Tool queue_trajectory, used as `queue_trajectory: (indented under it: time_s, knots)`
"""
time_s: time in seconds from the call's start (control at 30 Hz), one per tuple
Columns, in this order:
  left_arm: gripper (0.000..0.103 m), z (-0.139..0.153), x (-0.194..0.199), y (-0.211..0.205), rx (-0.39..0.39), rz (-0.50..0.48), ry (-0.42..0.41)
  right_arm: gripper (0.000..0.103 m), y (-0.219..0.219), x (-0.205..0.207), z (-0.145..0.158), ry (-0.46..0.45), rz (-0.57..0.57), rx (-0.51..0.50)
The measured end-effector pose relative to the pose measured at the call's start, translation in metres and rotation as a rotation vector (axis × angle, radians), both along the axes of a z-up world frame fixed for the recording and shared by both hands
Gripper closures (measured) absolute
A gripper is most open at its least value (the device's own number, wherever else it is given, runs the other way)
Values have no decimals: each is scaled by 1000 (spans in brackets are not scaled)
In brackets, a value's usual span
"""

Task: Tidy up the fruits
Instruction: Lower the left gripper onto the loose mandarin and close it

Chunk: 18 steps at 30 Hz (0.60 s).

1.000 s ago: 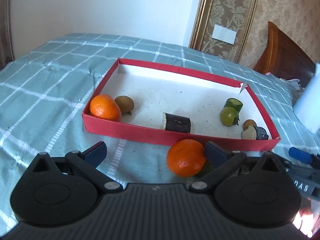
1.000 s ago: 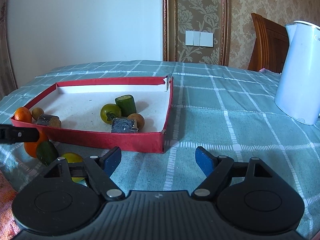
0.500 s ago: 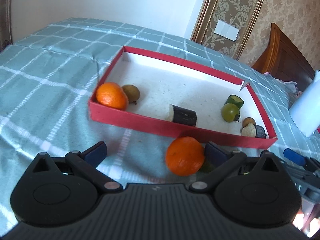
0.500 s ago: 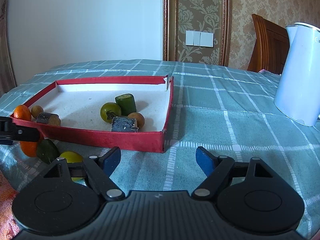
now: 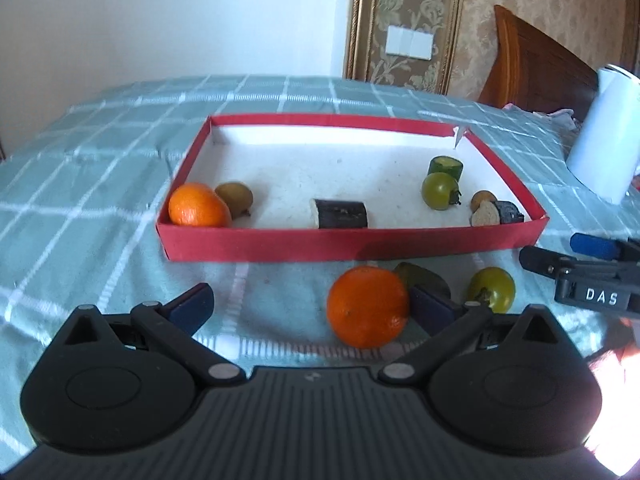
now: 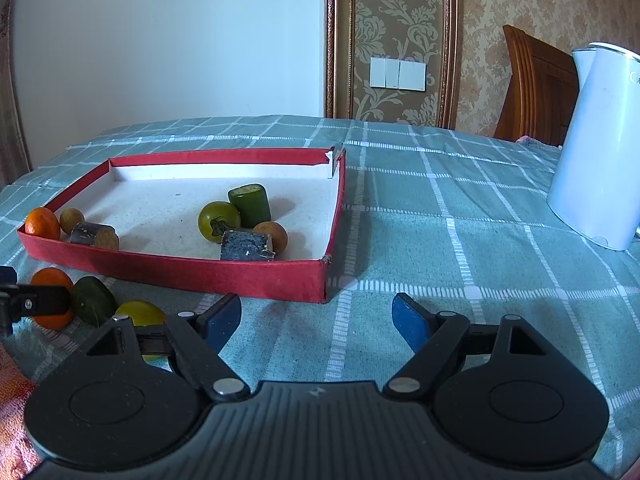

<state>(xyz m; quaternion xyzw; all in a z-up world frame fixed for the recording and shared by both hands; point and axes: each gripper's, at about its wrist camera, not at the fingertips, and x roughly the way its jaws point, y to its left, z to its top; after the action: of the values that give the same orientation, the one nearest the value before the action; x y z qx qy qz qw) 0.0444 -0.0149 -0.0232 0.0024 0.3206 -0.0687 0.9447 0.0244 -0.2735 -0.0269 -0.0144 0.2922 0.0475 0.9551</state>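
We see a plain white wall [image 6: 168,40] at 11 o'clock, and at 1 o'clock a gilt-framed panel of floral wallpaper [image 6: 396,20] carrying a white switch plate [image 6: 398,73]. A dark wooden chair back [image 6: 536,84] stands at 2 o'clock behind the desk, whose teal checked cloth [image 6: 440,216] catches soft daylight.

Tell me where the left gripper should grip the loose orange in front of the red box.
Across its widest middle, coming from the near side. The orange is round and sits on the cloth between the open left gripper's fingers, its right side by one pad; a green fruit crowds behind.
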Motion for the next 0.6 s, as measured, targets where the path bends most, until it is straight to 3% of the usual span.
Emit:
queue_trajectory:
  time_s: [0.17, 0.3, 0.4, 0.47, 0.6]
  knots:
    - [16, -1, 0, 4, -16, -49, -1, 20, 0, 0, 0, 3, 1, -1]
    - [20, -3, -3, 8, -36, -74, -1, 20, 0, 0, 0, 6, -1, -5]
    - [32, -3, -6, 8, -51, -102, -12, 20, 0, 0, 0, 6, 0, -5]
    - [47, -2, -9, 6, -43, -129, -26, 20, 0, 0, 0, 6, -1, -6]
    - [58, -1, -14, -3, -8, -153, -41, 20, 0, 0, 0, 10, -2, -8]
